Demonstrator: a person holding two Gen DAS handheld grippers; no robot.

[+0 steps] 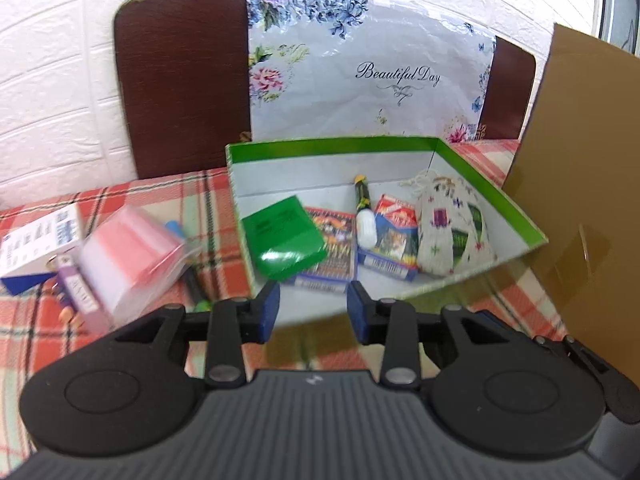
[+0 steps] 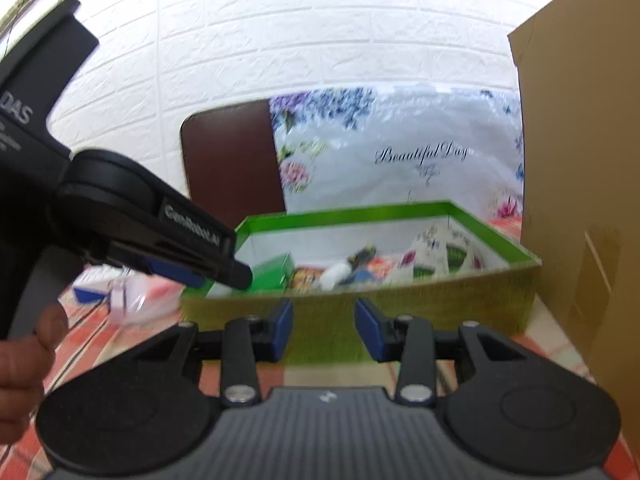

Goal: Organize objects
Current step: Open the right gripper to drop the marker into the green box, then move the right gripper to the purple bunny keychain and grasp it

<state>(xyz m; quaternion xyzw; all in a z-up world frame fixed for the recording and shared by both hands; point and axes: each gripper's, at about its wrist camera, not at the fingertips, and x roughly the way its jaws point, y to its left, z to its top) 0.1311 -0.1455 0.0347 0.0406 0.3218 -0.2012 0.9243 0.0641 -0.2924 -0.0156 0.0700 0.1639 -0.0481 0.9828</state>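
Green-rimmed box, red plaid tablecloth, floral white bag, brown cardboard, blue-padded fingers

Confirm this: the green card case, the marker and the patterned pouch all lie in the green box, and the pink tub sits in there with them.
Wrong on the pink tub: it sits outside the green box, on the plaid cloth to its left, as the left wrist view shows. The green card case, marker and patterned pouch do lie in the box.

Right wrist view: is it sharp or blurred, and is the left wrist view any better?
Right wrist view: motion blur smears the green cardboard box and its contents; the white brick wall curves from fisheye. Left wrist view: milder blur, box contents recognisable, glare on the glossy green packet.
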